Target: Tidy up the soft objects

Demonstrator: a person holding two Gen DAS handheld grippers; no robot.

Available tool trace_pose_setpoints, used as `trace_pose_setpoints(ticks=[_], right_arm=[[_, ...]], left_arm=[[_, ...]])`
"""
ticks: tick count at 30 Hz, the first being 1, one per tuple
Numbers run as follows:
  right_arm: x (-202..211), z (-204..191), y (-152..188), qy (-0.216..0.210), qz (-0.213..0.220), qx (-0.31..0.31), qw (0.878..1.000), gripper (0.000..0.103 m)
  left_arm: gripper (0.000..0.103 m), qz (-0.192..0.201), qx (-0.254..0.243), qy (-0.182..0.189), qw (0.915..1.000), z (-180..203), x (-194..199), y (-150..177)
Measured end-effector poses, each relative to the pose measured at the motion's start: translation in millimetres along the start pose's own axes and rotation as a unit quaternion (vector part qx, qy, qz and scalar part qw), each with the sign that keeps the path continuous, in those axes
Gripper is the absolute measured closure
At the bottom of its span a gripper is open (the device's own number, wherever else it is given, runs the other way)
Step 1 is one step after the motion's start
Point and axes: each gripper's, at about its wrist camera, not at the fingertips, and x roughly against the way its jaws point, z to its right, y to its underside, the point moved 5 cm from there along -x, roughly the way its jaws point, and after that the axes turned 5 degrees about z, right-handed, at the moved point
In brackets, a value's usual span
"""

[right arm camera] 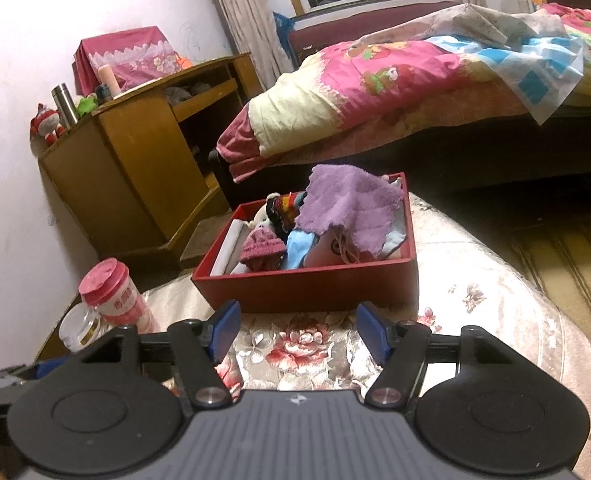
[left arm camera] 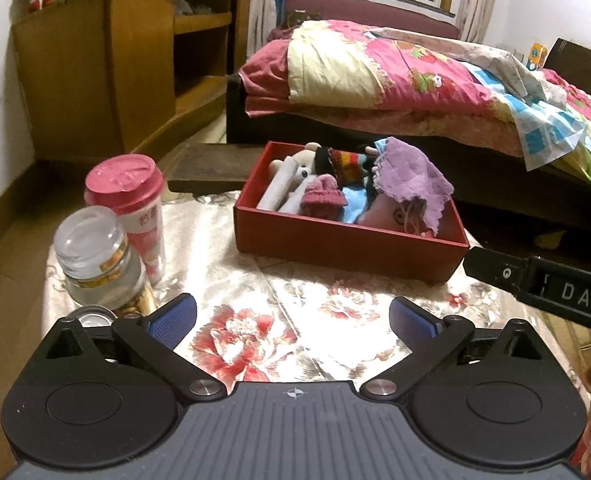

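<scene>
A red box (left arm camera: pixel 335 240) (right arm camera: pixel 315 286) stands on the flowered tablecloth (left arm camera: pixel 279 300) (right arm camera: pixel 475 280). It holds several soft things: a purple cloth (left arm camera: pixel 411 176) (right arm camera: pixel 343 204) draped on top, a small pink knitted hat (left arm camera: pixel 321 196) (right arm camera: pixel 261 246), a striped knitted piece (left arm camera: pixel 347 160) (right arm camera: pixel 287 204), a blue cloth (left arm camera: pixel 355 202) (right arm camera: pixel 297 250) and a white plush toy (left arm camera: pixel 295 168). My left gripper (left arm camera: pixel 293 320) is open and empty, in front of the box. My right gripper (right arm camera: pixel 299 332) is open and empty, close to the box's near wall. The right gripper's body (left arm camera: pixel 543 284) shows in the left wrist view.
A pink-lidded cup (left arm camera: pixel 129 200) (right arm camera: pixel 111 292) and a glass jar (left arm camera: pixel 95 256) (right arm camera: pixel 79 328) stand at the table's left. A wooden cabinet (left arm camera: pixel 115 68) (right arm camera: pixel 135 160) is at the back left; a bed with a pink quilt (left arm camera: pixel 395 72) (right arm camera: pixel 395 92) lies behind.
</scene>
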Motion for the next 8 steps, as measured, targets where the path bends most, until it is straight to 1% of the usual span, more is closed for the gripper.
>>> trace_pose_setpoints(ticks=[6, 8], right_arm=[[-1.7, 7.7, -2.1, 0.005, -0.002, -0.013, 1.000, 0.062], [-3.0, 11.0, -1.8, 0.005, -0.007, -0.024, 1.000, 0.062]], left_arm=[[0.005, 0.022, 0.010, 0.017, 0.9996, -1.1, 3.6, -2.4], [0.005, 0.030, 0.004, 0.011, 0.9995, 0.2, 5.2, -3.6]])
